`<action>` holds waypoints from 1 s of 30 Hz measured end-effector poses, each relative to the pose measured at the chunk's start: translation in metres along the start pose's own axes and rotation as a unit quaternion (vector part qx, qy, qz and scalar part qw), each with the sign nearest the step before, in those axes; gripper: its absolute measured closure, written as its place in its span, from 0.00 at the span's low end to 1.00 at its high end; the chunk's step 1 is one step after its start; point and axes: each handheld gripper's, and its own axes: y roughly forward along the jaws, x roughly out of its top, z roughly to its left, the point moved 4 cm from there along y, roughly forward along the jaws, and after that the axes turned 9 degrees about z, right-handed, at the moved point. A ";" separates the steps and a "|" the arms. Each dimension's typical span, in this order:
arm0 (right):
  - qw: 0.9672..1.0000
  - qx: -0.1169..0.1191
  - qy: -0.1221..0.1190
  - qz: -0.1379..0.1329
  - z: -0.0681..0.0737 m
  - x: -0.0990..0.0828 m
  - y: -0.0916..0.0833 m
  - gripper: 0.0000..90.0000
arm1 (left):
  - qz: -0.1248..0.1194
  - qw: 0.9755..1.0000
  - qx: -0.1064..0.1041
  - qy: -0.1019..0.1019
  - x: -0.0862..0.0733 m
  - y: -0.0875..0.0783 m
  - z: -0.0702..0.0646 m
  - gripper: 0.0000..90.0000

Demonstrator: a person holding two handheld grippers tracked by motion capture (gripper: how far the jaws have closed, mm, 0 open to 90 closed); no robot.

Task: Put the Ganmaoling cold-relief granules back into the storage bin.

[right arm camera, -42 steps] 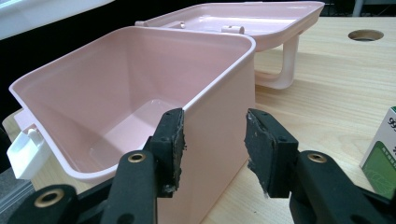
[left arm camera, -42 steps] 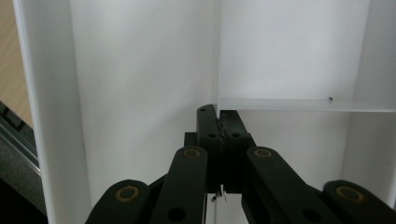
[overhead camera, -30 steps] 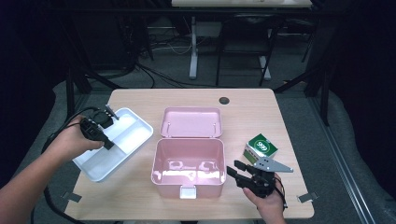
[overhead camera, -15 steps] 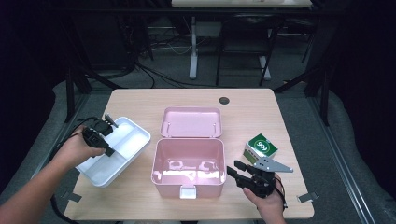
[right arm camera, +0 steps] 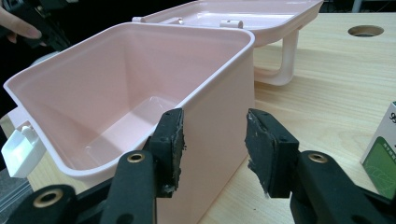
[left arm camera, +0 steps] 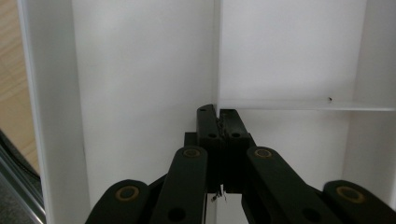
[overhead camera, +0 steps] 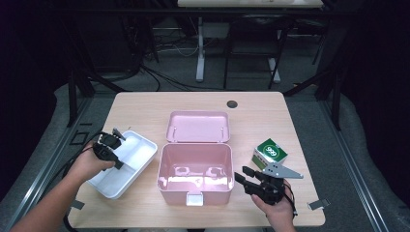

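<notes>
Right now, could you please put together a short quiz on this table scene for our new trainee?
1. True or false: the left gripper is clamped on the inner divider of the white tray.
2. Which wall of the open pink box do the right gripper's jaws straddle: (a) the one nearest the green and white carton, (b) the one nearest the tray, (c) the latch wall?
3. Fill in: the pink box's lid lies open on the ___ side, away from the person.

Key:
1. True.
2. (a).
3. Far.
</notes>
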 end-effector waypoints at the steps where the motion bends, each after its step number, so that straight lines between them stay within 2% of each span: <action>1: 1.000 -0.001 -0.001 0.000 0.000 0.000 0.000 0.63 | 0.000 1.000 0.001 -0.001 0.000 0.003 -0.001 0.99; 9: 1.000 -0.001 -0.001 0.005 0.000 0.000 -0.001 0.63 | 0.008 1.000 0.005 -0.006 0.002 0.025 0.002 0.99; 12: 1.000 -0.002 -0.003 0.009 0.000 0.000 -0.002 0.63 | 0.005 1.000 0.001 -0.016 0.003 0.032 0.003 0.99; 16: 1.000 -0.001 -0.001 0.004 0.000 0.000 -0.001 0.62 | 0.005 1.000 0.002 -0.019 0.004 0.043 0.003 0.99; 20: 1.000 -0.001 -0.001 0.005 0.000 0.000 -0.001 0.62 | -0.002 1.000 0.003 -0.020 0.004 0.043 0.003 0.97; 25: 1.000 -0.001 -0.003 0.005 0.000 0.000 -0.001 0.62 | -0.015 1.000 -0.003 -0.017 0.001 0.037 -0.001 0.89; 28: 1.000 -0.001 -0.002 0.004 -0.001 0.000 -0.001 0.62 | -0.037 0.999 -0.018 -0.019 -0.002 0.030 -0.003 0.81; 30: 1.000 -0.002 -0.002 0.004 -0.001 0.000 -0.001 0.62 | -0.054 0.998 -0.016 -0.020 -0.005 0.026 -0.002 0.76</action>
